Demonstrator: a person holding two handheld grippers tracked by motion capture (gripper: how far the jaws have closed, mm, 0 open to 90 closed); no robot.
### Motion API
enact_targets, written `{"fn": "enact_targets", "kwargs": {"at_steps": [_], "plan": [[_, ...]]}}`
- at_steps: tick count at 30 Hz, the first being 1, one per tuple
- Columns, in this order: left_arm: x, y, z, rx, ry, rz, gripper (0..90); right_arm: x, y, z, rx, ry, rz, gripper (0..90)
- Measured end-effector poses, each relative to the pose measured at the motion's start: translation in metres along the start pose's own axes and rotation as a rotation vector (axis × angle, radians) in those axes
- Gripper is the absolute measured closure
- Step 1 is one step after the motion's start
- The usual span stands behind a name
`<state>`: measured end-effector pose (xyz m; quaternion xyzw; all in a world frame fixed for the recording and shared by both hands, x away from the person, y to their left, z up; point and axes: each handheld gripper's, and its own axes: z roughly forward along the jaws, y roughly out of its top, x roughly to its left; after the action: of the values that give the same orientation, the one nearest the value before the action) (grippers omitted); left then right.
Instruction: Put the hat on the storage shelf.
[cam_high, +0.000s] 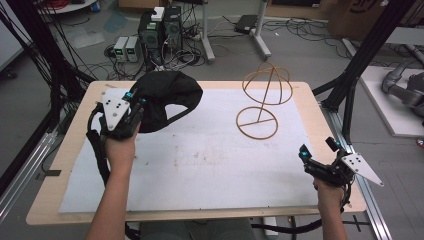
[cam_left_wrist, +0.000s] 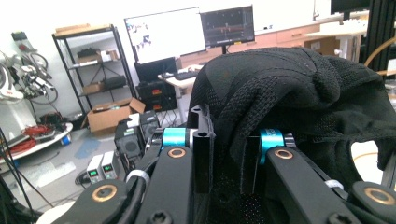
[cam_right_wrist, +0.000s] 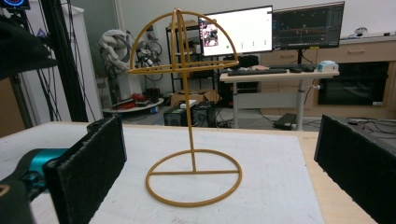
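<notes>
A black mesh cap (cam_high: 172, 95) hangs above the back left of the white mat, raised off the surface. My left gripper (cam_high: 136, 98) is shut on its edge; in the left gripper view the fabric (cam_left_wrist: 289, 88) is pinched between the two black pads and bulges up over my left gripper (cam_left_wrist: 226, 158). A gold wire hat stand (cam_high: 262, 100) with a round base and domed top stands upright at the back right of the mat, bare. My right gripper (cam_high: 317, 148) hovers at the right edge of the table, open, its pads (cam_right_wrist: 93, 158) wide apart and aimed at the stand (cam_right_wrist: 187, 116).
The white mat (cam_high: 200, 165) covers most of the wooden table (cam_high: 45, 200). Black frame posts (cam_high: 350, 90) rise just off the table's right side. Computer towers (cam_high: 160, 30) and cables sit on the floor behind it.
</notes>
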<state>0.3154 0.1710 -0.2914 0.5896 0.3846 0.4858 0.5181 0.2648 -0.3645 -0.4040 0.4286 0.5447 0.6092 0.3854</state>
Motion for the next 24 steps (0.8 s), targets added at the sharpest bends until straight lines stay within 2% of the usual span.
{"fn": "enact_targets", "kwargs": {"at_steps": [5, 24], "plan": [[-0.004, 0.018, 0.005, -0.022, 0.003, 0.008, 80.9, 0.0, 0.0, 0.0, -0.001, -0.001, 0.003, 1.7], [-0.032, 0.066, 0.034, -0.062, 0.003, 0.031, 80.7, -0.003, -0.001, 0.0, -0.009, 0.0, 0.012, 1.7]]}}
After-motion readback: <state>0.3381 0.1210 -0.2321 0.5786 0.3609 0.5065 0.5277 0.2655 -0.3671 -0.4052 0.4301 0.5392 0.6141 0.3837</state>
